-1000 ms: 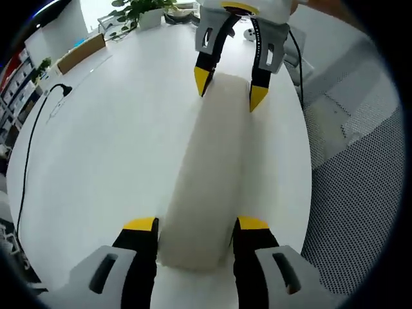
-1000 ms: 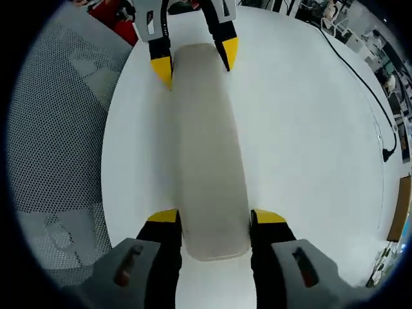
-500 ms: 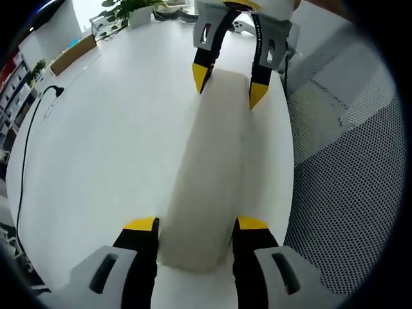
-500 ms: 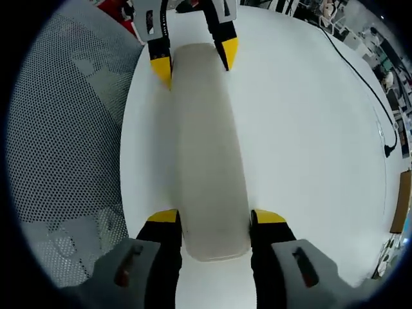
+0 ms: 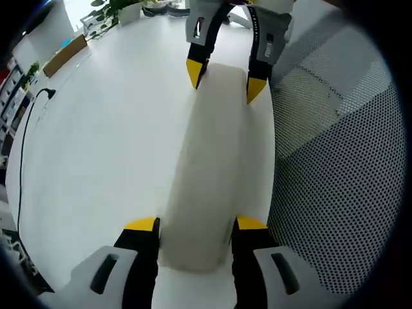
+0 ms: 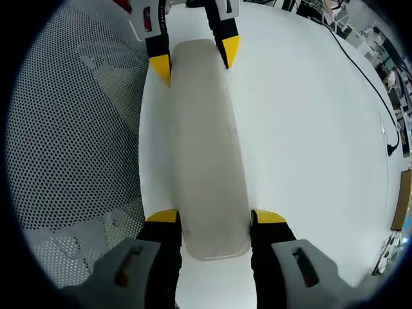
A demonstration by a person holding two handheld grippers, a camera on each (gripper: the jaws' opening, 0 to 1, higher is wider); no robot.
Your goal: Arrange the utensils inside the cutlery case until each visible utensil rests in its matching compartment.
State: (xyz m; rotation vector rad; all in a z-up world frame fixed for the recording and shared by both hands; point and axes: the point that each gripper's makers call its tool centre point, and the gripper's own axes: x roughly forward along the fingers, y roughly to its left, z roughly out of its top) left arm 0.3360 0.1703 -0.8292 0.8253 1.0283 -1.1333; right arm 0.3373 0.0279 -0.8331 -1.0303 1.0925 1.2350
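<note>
Room: an office space, with a potted plant (image 5: 119, 8) and shelving past the table's far edge in the left gripper view.
Table: white and smooth (image 5: 96, 141), a rounded top; its near edge runs just beside the case.
Cutlery case: a long, pale, closed case (image 5: 209, 161), lid on, lying lengthwise along the table's edge, with one short end between each pair of jaws. No utensils can be seen; whether any are inside cannot be told.
Left hand-held gripper: (image 5: 193, 228) jaws spread about as wide as the case, one at each long side of its end; they look pressed to the sides, so I judge it gripped.
Right hand-held gripper: (image 6: 215, 219) set the same way at the opposite end, jaws hugging both sides; it also shows at the top of the left gripper view (image 5: 222, 77).
Handling: likely light, rigid plastic with a smooth matte skin and rounded corners, so it may slip under a weak pinch; contents could rattle or shift if tilted. Grip the long sides near the ends and keep it level.
Around: a mesh chair (image 5: 335, 180) sits right off the table's edge beside the case; a black cable (image 5: 26, 135) lies well apart, towards the far side.
In the way: nothing on the table near the case; the close edge is the hazard.
</note>
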